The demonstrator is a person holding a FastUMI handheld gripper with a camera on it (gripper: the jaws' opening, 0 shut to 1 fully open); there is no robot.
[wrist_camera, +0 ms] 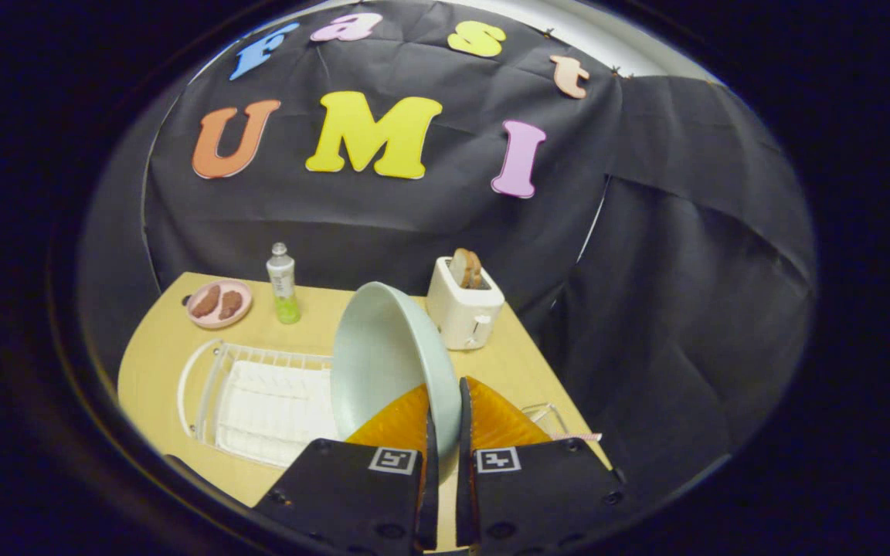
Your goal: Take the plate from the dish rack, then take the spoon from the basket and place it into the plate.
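The gripper (445,417) clamps the plate (383,355) by its rim, on edge above the dish rack (259,394) at ten o'clock — keep the grip firm and set it flat on bare table (522,363) toward one o'clock.

Even overhead light, table (182,347) bright, soft shadows. Strong fisheye bending and dimming toward edges. Centre sharp; near gripper (445,417) fingers slightly soft.

Gripper (445,417): two flat finger bodies, each bearing one square coded marker near its inner edge and small round screws on its outer face; ribbed, wedge-shaped pads (499,417) taper forward.
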